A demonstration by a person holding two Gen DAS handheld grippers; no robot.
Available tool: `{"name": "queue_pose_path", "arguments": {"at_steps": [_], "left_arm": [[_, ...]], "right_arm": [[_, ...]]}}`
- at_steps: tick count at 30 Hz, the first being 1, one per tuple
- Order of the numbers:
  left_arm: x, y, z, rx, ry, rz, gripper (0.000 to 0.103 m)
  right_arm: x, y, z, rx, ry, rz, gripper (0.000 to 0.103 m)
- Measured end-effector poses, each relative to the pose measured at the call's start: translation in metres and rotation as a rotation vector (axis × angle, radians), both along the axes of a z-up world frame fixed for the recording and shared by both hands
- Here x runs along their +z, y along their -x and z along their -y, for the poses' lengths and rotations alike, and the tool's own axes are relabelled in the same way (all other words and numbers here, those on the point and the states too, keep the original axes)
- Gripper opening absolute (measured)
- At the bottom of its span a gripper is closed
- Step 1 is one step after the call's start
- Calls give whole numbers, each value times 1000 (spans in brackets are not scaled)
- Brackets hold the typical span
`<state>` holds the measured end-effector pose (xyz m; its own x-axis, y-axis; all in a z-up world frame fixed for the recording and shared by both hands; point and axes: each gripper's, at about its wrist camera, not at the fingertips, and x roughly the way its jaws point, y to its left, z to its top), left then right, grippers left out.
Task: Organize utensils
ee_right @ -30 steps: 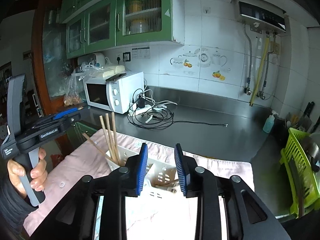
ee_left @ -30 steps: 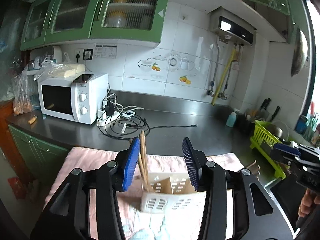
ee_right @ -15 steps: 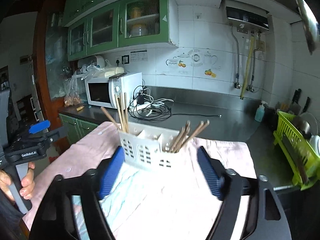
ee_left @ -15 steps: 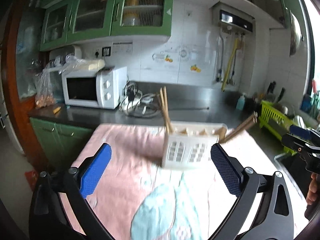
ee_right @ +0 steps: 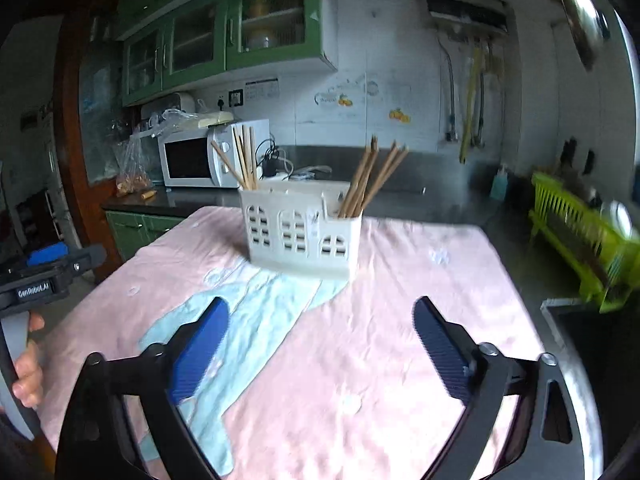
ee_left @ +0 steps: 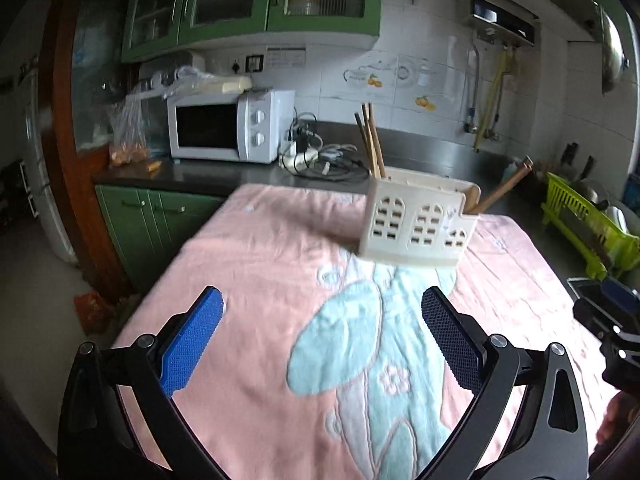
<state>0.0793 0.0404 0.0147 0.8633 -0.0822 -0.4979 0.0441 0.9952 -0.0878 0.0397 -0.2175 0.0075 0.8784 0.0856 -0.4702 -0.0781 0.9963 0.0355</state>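
Note:
A white slotted utensil holder stands upright on the pink towel. Wooden chopsticks stick up from its left compartment, and another bunch of chopsticks leans out of its right one. My left gripper is wide open over the towel, well short of the holder, with nothing between its blue pads. My right gripper is still opening, its jaws wide and empty, also short of the holder.
A white microwave and tangled cables sit on the dark counter behind. A lime-green dish rack stands at the right beside a sink. A person's hand holds the other gripper's handle at left.
Both grippers opened wide and pulled back and down from the holder, which now stands farther off on the towel with chopsticks in both end compartments.

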Motion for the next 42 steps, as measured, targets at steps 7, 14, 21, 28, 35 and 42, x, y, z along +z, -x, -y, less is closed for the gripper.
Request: {"name": "queue_pose_path", "arguments": {"at_steps": [7, 14, 21, 28, 35, 42], "left_arm": [[-9, 23, -6, 13, 2, 7, 98], [-17, 35, -2, 3, 3, 26, 98], [-20, 38, 5, 3, -15, 33, 98], [-25, 34, 11, -11, -23, 6, 98], [-33, 29, 11, -11, -21, -44, 98], [-33, 27, 15, -17, -61, -57, 98]], "right_arm": [[-13, 13, 5, -2, -34, -28, 92], [-20, 20, 7, -12, -32, -41, 93], [-23, 22, 6, -13, -16, -50, 94], [-22, 23, 4, -16, 6, -42, 94], [-22, 21, 6, -25, 12, -51, 94], [-23, 21, 8, -27, 17, -54, 94]]}}
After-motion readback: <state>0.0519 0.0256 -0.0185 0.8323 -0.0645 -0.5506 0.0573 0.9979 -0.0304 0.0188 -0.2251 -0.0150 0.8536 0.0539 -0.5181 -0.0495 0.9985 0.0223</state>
